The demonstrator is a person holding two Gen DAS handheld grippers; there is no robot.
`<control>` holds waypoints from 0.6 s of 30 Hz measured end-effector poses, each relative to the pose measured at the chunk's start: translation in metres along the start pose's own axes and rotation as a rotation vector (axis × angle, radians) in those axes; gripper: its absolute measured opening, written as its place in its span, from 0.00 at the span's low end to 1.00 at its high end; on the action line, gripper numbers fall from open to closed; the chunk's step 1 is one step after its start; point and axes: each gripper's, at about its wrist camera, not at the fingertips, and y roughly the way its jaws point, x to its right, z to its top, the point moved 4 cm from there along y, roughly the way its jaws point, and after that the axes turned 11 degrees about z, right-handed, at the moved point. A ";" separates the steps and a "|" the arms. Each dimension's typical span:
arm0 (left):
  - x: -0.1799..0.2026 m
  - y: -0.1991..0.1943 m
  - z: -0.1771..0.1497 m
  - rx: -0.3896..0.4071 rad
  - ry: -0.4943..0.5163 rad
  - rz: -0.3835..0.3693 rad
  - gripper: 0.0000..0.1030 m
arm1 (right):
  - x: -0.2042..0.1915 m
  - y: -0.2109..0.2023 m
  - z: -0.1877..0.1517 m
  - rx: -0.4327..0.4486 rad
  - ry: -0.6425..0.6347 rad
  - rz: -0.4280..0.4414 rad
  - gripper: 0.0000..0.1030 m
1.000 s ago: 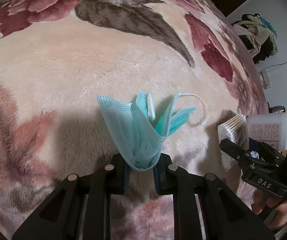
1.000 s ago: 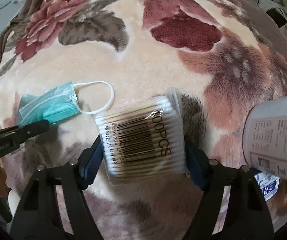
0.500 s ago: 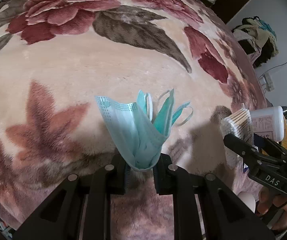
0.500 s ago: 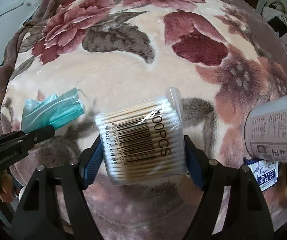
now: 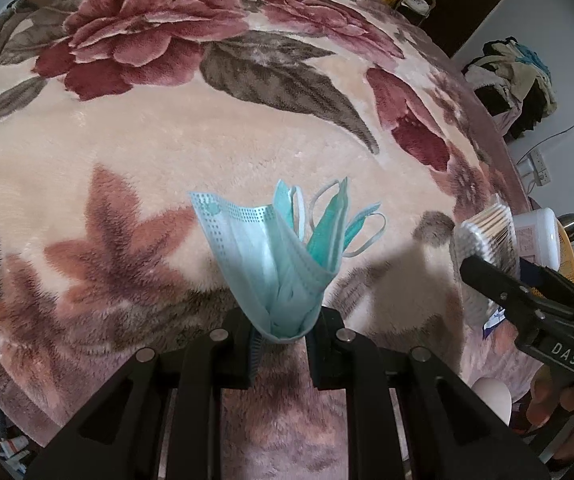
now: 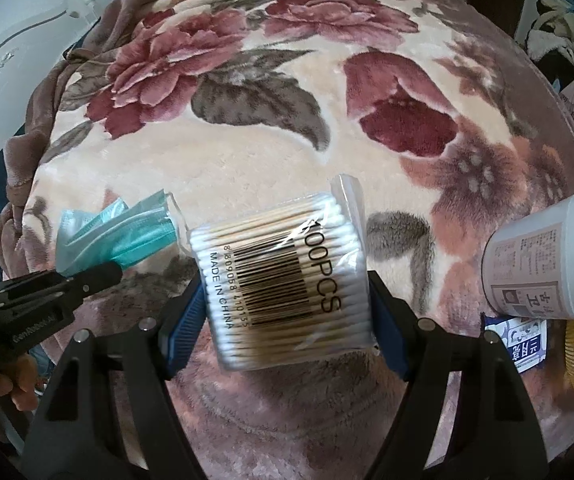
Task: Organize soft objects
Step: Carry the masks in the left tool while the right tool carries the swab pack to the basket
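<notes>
The cotton swab pack says "100PCS" and "MADE IN CHINA". The right gripper, at 3 o'clock, says "DAS".
</notes>
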 end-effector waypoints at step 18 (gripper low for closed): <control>0.027 -0.034 0.002 0.057 0.048 0.003 0.17 | 0.008 -0.039 0.001 0.066 0.003 0.000 0.74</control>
